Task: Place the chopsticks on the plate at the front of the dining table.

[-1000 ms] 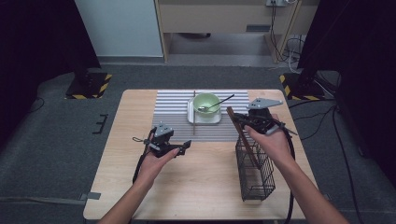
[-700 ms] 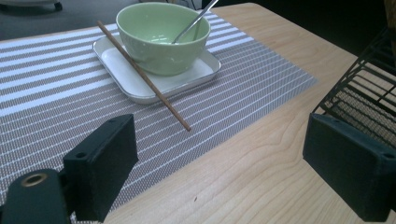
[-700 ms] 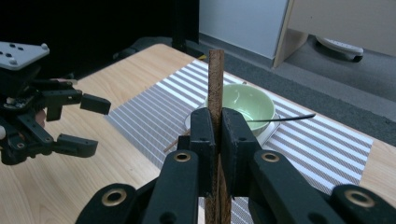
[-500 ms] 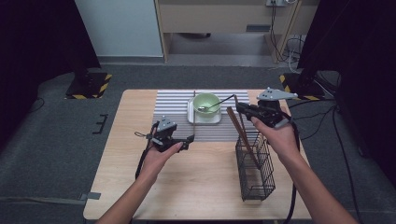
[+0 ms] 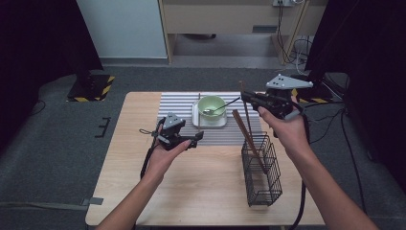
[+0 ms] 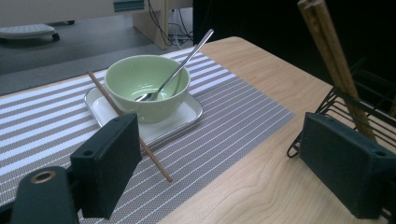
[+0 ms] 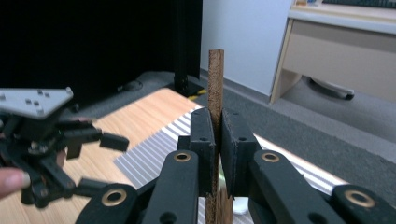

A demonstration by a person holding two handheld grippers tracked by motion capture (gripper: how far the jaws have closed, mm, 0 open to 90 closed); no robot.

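Your right claw [image 5: 245, 97] pinches a slim, dark-brown wooden chopstick [image 7: 215, 84], held upright above the wire basket [image 5: 261, 170], where two more chopsticks [image 5: 246, 139] lean. Your left claw [image 5: 196, 139] hovers with its jaws wide apart and nothing between them. On the striped mat [image 5: 179, 103] sits a green bowl [image 5: 212, 105] with a spoon [image 5: 221, 107] on a white tray [image 5: 210, 123]; another chopstick [image 6: 130, 128] lies beside it on your worktop [image 5: 201, 191].

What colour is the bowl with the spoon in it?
Pale green; the bowl shows best in the left gripper view, sitting on a white tray.
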